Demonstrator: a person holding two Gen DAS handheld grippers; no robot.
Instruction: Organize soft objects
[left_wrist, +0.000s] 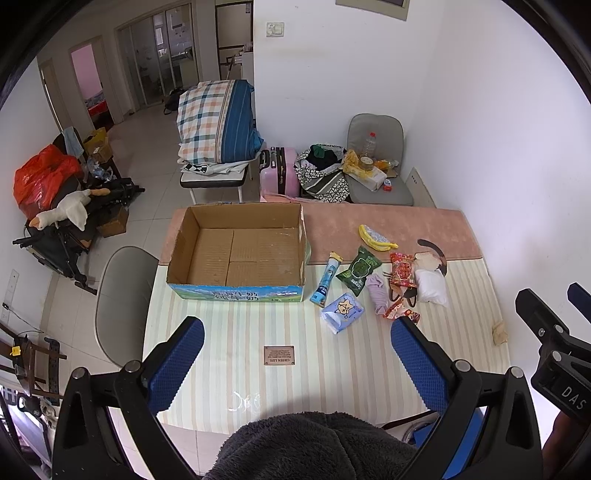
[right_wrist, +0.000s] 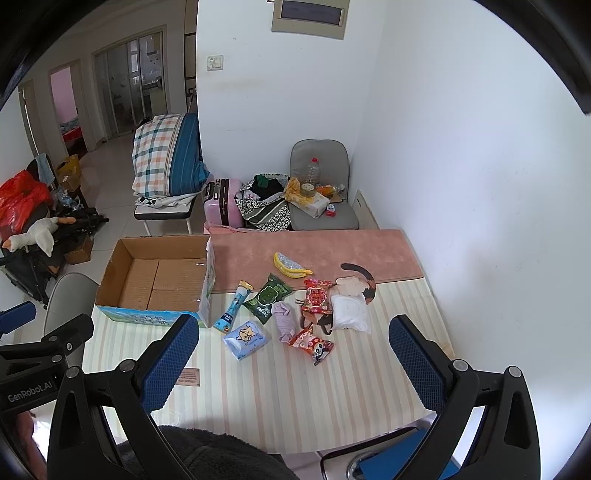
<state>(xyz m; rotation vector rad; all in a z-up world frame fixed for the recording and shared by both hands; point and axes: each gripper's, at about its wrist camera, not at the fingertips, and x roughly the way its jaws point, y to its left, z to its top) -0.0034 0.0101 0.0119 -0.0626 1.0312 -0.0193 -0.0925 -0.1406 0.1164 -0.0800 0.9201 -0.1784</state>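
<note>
An open, empty cardboard box (left_wrist: 236, 254) (right_wrist: 159, 280) stands on the striped table at the left. To its right lie several soft items: a blue tube pack (left_wrist: 325, 280) (right_wrist: 232, 306), a tissue pack (left_wrist: 341, 312) (right_wrist: 245, 338), a green snack bag (left_wrist: 359, 269) (right_wrist: 267, 297), a lilac cloth (left_wrist: 378, 291) (right_wrist: 283, 319), red snack bags (left_wrist: 402, 271) (right_wrist: 317, 299), a white pouch (left_wrist: 430, 286) (right_wrist: 349, 312) and a yellow banana-shaped pouch (left_wrist: 375, 238) (right_wrist: 290, 266). My left gripper (left_wrist: 297, 354) and right gripper (right_wrist: 293, 362) are both open and empty, held above the near table edge.
A pink mat (left_wrist: 388, 229) covers the table's far part. A grey chair (left_wrist: 122, 302) stands left of the table. Beyond the table are a pink suitcase (left_wrist: 277, 170), a cluttered chair (left_wrist: 376, 166) and a bench with folded bedding (left_wrist: 218, 122). A white wall is on the right.
</note>
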